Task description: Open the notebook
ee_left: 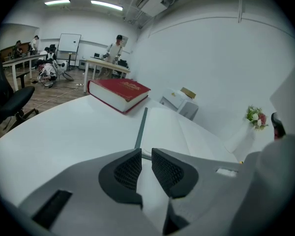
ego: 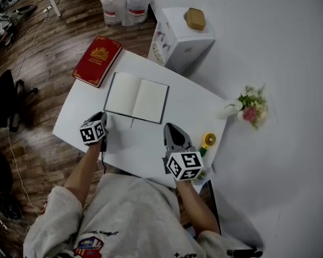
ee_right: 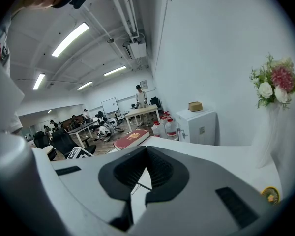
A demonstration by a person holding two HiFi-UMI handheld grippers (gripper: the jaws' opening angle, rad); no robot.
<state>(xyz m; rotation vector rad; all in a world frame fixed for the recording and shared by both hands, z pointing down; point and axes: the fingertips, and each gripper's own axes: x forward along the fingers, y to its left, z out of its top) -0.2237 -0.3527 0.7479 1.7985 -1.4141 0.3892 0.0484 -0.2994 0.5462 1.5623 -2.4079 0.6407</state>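
Your notebook (ego: 136, 97) lies open mid-desk (ego: 78, 120); your left gripper (ee_left: 146, 155) hovers slightly parted and empty, your right gripper (ee_right: 146, 150) closed.

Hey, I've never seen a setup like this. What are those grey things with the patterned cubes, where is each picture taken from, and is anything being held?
There is no robot. A person holds a two-jaw hand tool in each hand: the left gripper and the right gripper. The cubes are part of them. One picture comes from a camera on the person's head, looking down. The other two come from cameras riding on each gripper. On the white table lie an open notebook, a closed red book and a small yellow round thing. Nothing is held. The left jaws stand slightly apart and the right jaws meet at their tips.
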